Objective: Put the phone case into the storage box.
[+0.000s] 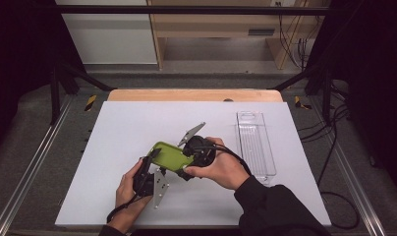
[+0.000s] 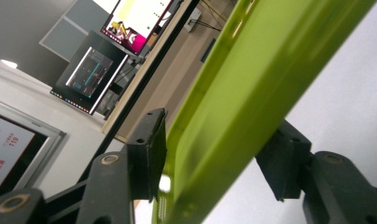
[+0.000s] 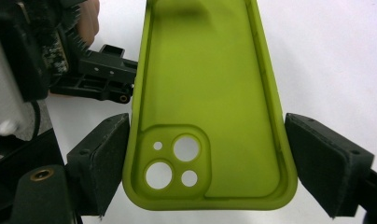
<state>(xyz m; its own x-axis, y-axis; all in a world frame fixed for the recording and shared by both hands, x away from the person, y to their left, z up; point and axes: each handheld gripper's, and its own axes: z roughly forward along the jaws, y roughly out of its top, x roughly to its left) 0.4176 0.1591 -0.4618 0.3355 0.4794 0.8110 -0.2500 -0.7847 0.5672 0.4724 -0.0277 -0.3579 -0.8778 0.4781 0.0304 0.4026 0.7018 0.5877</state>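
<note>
Across the white table top [image 1: 123, 162] I see plenty of bare surface around my work, and a clear plastic tray [image 1: 255, 142] lies well apart to the right, blocking nothing. Above the near middle of the table I hold the green phone case [image 1: 171, 156] off the surface between both tools. My right gripper [image 1: 190, 158] pinches its camera-hole end across the width; in the right gripper view both pads [image 3: 107, 158] press the case's [image 3: 210, 93] long edges. My left gripper [image 1: 151, 160] grips the opposite end, and in the left gripper view its jaws clamp the case [image 2: 252, 79] edge-on. Each hand [image 1: 226, 169] partly hides its own tool from above
</note>
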